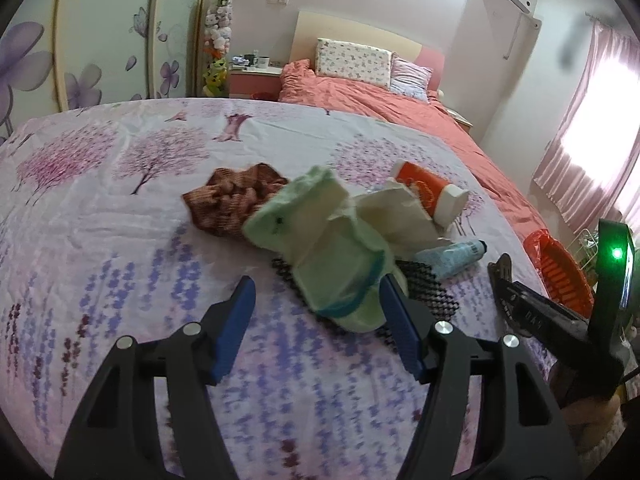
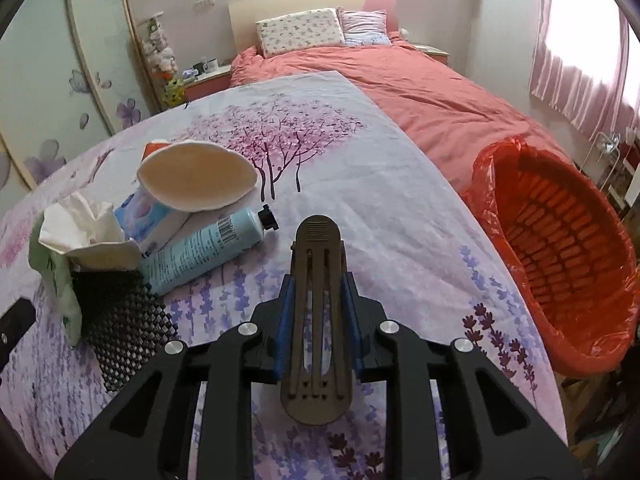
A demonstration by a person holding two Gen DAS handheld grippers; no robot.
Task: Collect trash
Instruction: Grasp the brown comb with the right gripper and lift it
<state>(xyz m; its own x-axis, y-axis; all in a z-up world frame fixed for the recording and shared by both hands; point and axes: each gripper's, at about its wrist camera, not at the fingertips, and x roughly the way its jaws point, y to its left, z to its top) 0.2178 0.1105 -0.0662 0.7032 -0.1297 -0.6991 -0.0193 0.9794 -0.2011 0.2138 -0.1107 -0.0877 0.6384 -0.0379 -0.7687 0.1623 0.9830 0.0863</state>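
Observation:
My right gripper (image 2: 318, 280) is shut on a brown hair clip (image 2: 318, 312), held above the floral bedsheet, left of an orange basket (image 2: 568, 264) lined with a red bag. The clip and right gripper also show in the left wrist view (image 1: 520, 300). My left gripper (image 1: 320, 300) is open, its blue pads either side of a pale green cloth (image 1: 320, 240) lying on a black mesh piece (image 1: 428, 288). Crumpled tissue (image 1: 396, 216), a light blue tube (image 1: 452, 256), an orange-and-white tube (image 1: 432, 192) and a brown knitted cloth (image 1: 232, 200) lie just beyond.
A round cotton pad (image 2: 196, 180) rests on a blue-white pack (image 2: 156, 216) beside the tissue (image 2: 80, 224). A coral duvet (image 2: 420, 92) and pillows (image 2: 300, 32) lie farther up the bed. A nightstand (image 1: 256, 76) with mugs stands at the left, curtains (image 2: 580, 60) at the right.

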